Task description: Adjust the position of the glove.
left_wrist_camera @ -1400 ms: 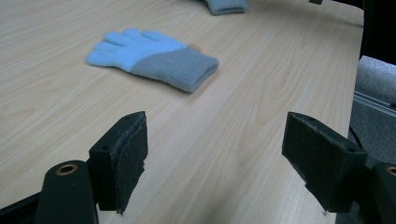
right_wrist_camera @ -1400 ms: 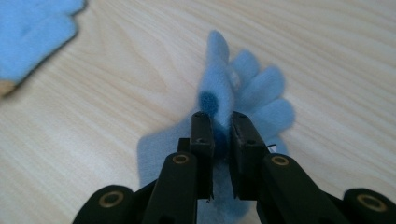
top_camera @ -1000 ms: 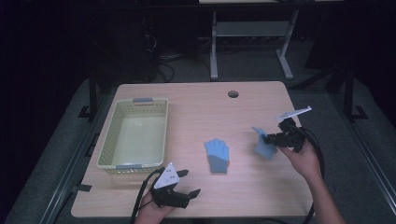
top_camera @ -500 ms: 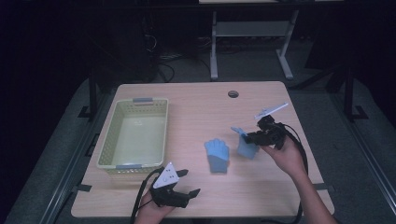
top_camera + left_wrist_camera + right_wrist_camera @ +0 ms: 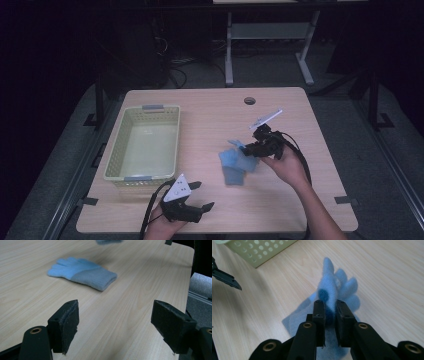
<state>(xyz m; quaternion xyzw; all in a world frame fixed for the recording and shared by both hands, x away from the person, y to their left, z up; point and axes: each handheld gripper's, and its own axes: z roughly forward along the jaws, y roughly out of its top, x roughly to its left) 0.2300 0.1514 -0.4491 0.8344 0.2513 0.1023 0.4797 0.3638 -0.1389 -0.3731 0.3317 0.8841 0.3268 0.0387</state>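
Note:
A blue glove with a grey cuff (image 5: 233,172) (image 5: 82,272) lies flat near the middle of the wooden table (image 5: 210,115). A second blue glove (image 5: 240,149) (image 5: 337,282) hangs just above it, and my right gripper (image 5: 251,149) (image 5: 329,305) is shut on its fabric. In the right gripper view the lying glove (image 5: 295,318) sits under the held one. My left gripper (image 5: 202,195) (image 5: 115,315) rests at the table's front edge, open, with nothing between its jaws and pointing toward the gloves.
A pale green perforated basket (image 5: 116,150) (image 5: 262,250) stands at the left of the table with nothing in it. A cable hole (image 5: 249,100) sits near the far edge. Dark floor and a metal stand (image 5: 230,55) lie beyond the table.
My right gripper has carried the held glove leftward, from the right side of the table to above the lying glove. The left gripper has stayed put.

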